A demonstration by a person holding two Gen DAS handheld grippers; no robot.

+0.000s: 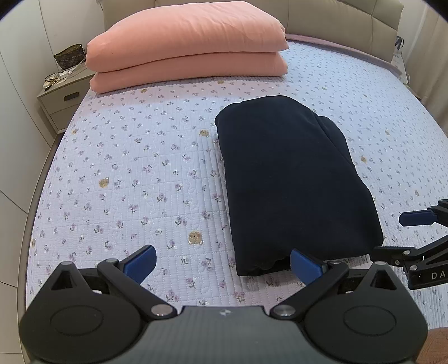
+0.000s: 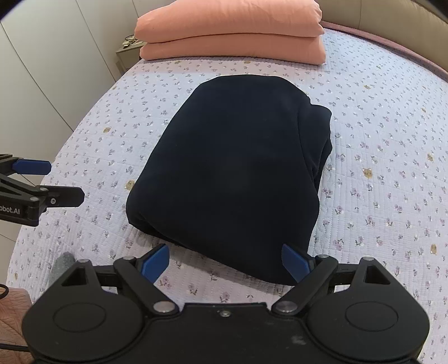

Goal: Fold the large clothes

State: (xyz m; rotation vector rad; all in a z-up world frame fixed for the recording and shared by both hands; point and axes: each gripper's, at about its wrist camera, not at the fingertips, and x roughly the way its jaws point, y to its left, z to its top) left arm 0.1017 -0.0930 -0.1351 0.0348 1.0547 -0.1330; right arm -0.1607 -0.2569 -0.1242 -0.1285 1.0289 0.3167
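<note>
A dark navy garment (image 1: 291,179) lies folded into a thick rectangle on the flowered bedspread (image 1: 134,173); it fills the middle of the right wrist view (image 2: 232,173). My left gripper (image 1: 224,263) is open and empty, just in front of the garment's near left corner. My right gripper (image 2: 225,261) is open and empty, at the garment's near edge, its right finger (image 2: 294,261) close to the cloth. Each gripper shows in the other's view: the right one (image 1: 406,238) at the far right, the left one (image 2: 56,182) at the far left.
Two stacked pink pillows (image 1: 187,44) lie at the head of the bed against a beige headboard (image 1: 336,16). A grey nightstand (image 1: 64,98) with a bag and cables stands left of the bed. A white wardrobe wall (image 2: 42,70) runs along the left.
</note>
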